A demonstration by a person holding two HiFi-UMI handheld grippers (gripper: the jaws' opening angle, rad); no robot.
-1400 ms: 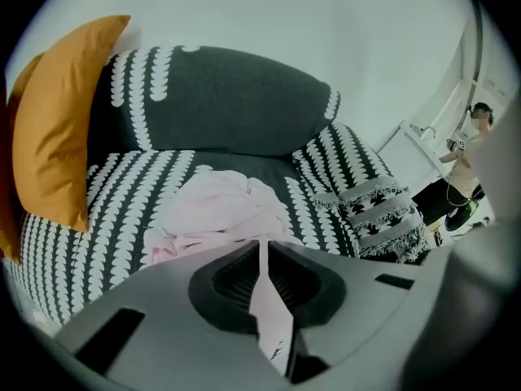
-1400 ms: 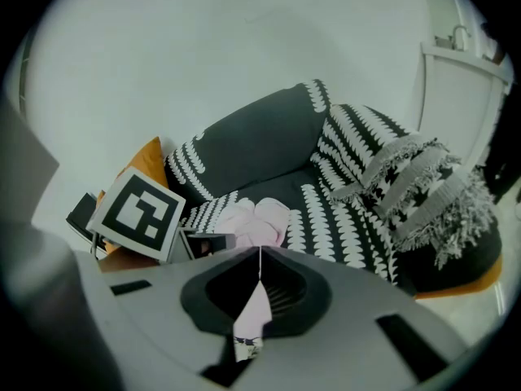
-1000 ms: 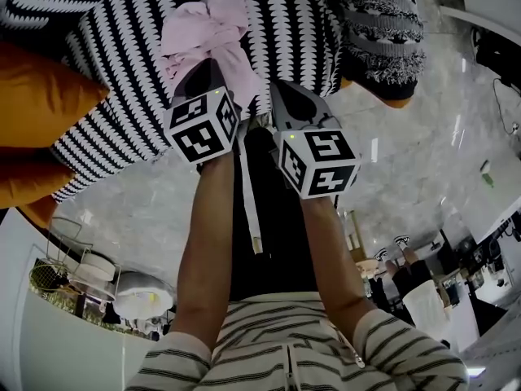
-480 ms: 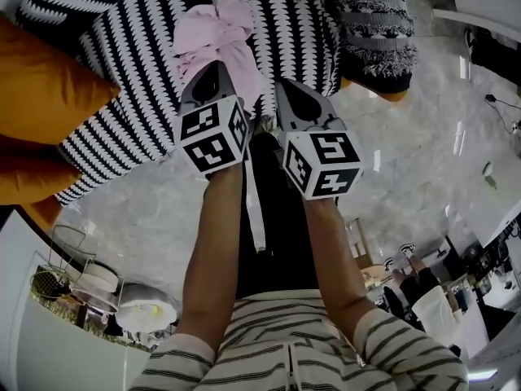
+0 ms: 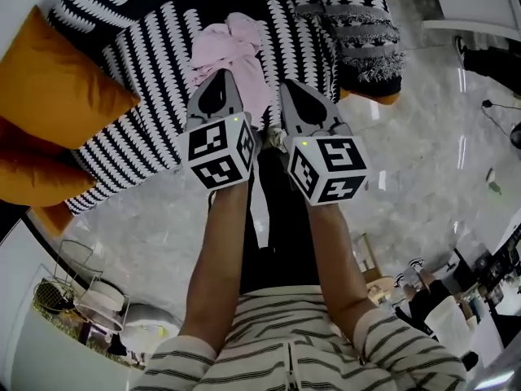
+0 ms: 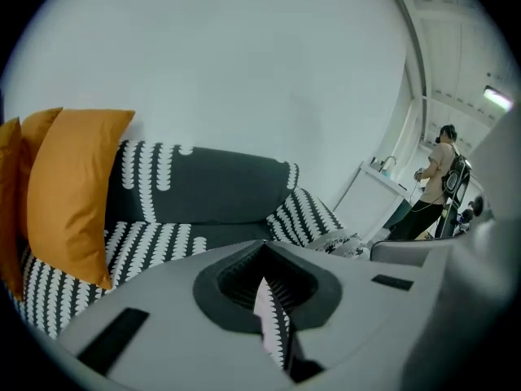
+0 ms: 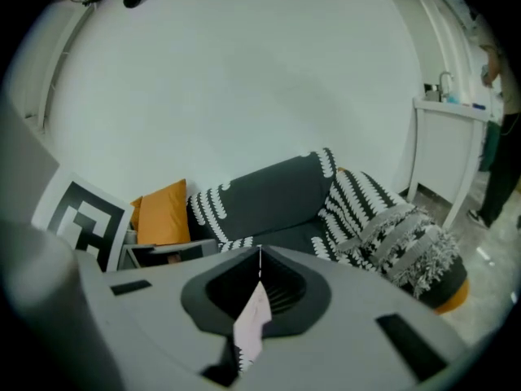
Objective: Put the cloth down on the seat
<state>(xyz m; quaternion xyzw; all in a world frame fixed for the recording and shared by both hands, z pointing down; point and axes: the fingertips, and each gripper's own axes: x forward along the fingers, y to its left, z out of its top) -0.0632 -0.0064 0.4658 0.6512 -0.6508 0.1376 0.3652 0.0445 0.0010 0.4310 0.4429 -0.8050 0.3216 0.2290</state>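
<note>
1. Head view: the pink cloth point(image 5: 232, 51) lies bunched on the patterned seat point(image 5: 155, 112), just past the left hand-held gripper point(image 5: 218, 73) and right hand-held gripper point(image 5: 286, 84); marble floor point(image 5: 407, 161) alongside.
2. Left gripper view: jaws together, nothing clamped. The cloth looks soft and light, best pinched at a raised fold.
3. Right gripper view: jaws likewise together, empty; white wall point(image 7: 244, 80) behind the seat.

Bright even light, fisheye corners, foreground seemingly soft
</note>
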